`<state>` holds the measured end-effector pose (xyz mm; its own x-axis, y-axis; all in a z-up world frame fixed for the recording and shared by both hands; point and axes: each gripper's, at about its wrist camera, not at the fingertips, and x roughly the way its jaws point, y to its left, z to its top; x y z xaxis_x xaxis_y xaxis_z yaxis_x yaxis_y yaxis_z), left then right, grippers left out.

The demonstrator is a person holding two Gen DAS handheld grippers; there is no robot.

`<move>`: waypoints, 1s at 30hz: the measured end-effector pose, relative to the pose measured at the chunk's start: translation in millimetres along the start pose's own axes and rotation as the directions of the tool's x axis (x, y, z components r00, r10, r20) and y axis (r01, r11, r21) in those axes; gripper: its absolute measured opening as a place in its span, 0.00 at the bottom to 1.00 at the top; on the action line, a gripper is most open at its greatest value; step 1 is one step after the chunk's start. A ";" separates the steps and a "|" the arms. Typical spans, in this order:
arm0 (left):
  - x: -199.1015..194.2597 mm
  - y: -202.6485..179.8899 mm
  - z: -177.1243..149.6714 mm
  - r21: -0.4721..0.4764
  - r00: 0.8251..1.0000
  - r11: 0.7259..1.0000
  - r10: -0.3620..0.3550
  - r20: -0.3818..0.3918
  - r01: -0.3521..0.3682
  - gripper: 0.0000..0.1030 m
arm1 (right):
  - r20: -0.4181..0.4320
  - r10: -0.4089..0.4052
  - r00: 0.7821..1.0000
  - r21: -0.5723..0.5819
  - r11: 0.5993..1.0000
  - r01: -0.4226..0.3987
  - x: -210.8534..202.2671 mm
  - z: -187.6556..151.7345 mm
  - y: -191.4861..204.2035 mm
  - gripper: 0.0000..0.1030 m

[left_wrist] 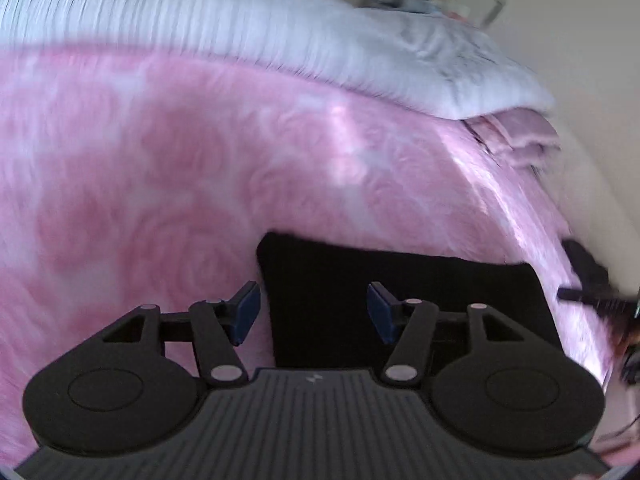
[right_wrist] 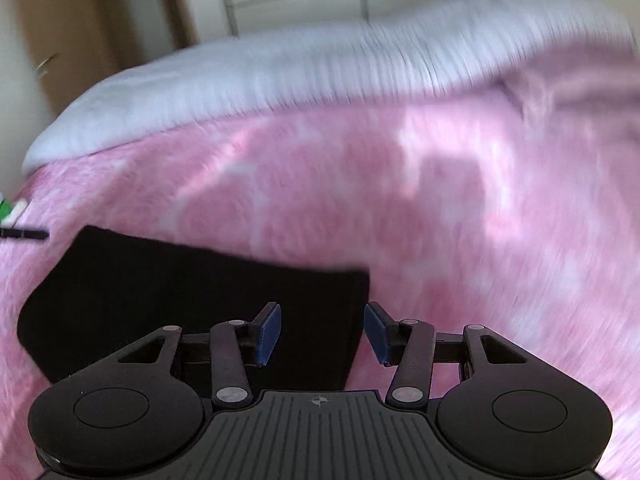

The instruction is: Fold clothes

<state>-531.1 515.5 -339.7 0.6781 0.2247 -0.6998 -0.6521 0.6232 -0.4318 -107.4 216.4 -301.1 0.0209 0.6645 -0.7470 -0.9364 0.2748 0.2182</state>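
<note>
A black garment (left_wrist: 400, 300) lies folded flat in a neat rectangle on the pink blanket (left_wrist: 160, 160). It also shows in the right wrist view (right_wrist: 180, 300). My left gripper (left_wrist: 314, 312) is open and empty, above the garment's left edge. My right gripper (right_wrist: 322, 332) is open and empty, above the garment's right edge. Both views are blurred by motion.
A white ribbed cover (left_wrist: 200, 20) lies across the far side of the bed, also in the right wrist view (right_wrist: 320, 68). A folded pink cloth (left_wrist: 516, 136) sits by the bed's right edge. The other gripper (left_wrist: 588, 292) shows at the far right. A wall and wooden door (right_wrist: 100, 32) stand behind.
</note>
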 end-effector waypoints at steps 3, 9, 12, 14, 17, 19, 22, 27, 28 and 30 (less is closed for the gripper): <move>19.7 10.2 -3.5 -0.053 1.000 0.998 0.017 0.000 -0.017 0.52 | -0.003 0.030 1.000 0.137 0.990 -0.030 21.0 -2.3 -18.6 0.49; 41.5 4.8 -3.0 -0.010 0.998 1.000 0.014 0.064 -0.014 0.08 | 0.073 0.039 0.997 0.223 0.973 -0.054 54.5 2.0 -28.9 0.11; 34.8 -0.7 -7.6 0.071 0.990 0.997 0.010 0.142 -0.020 0.07 | 0.142 0.005 0.990 0.126 0.992 -0.024 50.6 0.3 -18.0 0.09; 52.1 1.2 -14.0 0.106 0.992 0.990 0.081 0.097 -0.091 0.15 | 0.149 -0.026 0.988 0.123 0.992 0.007 52.8 -3.4 -17.6 0.10; 54.2 -1.2 -22.1 0.122 0.983 0.981 0.134 0.128 -0.150 0.31 | 0.094 -0.066 0.993 0.115 0.992 0.055 68.9 -11.7 -18.4 0.13; 42.4 -0.6 -20.8 0.103 0.978 0.980 0.154 0.139 -0.169 0.34 | 0.104 -0.076 0.992 0.156 0.986 0.059 60.5 -11.7 -20.6 0.18; 3.1 0.4 -28.2 0.006 0.963 0.979 0.200 0.182 -0.205 0.35 | 0.149 -0.124 0.981 0.273 0.959 0.080 20.1 -21.6 -21.5 0.39; -81.8 3.2 -81.7 -0.248 0.973 0.968 0.100 0.210 -0.046 0.51 | 0.303 -0.045 0.952 0.502 0.857 -0.119 -77.8 -88.1 -22.0 0.60; -95.7 3.1 -99.7 -0.301 0.974 0.954 0.063 0.216 0.005 0.57 | 0.322 -0.020 0.947 0.550 0.817 -0.170 -91.2 -108.2 -21.7 0.63; -107.3 2.4 -133.5 -0.400 0.978 0.914 0.014 0.209 0.073 0.58 | 0.341 0.036 0.940 0.637 0.727 -0.258 -107.3 -148.7 -18.8 0.63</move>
<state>-650.8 393.0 -341.6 0.7251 0.3849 -0.5710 -0.6819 0.2860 -0.6731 -144.1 36.6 -318.5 0.1057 0.8708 -0.4802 -0.4627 0.4705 0.7514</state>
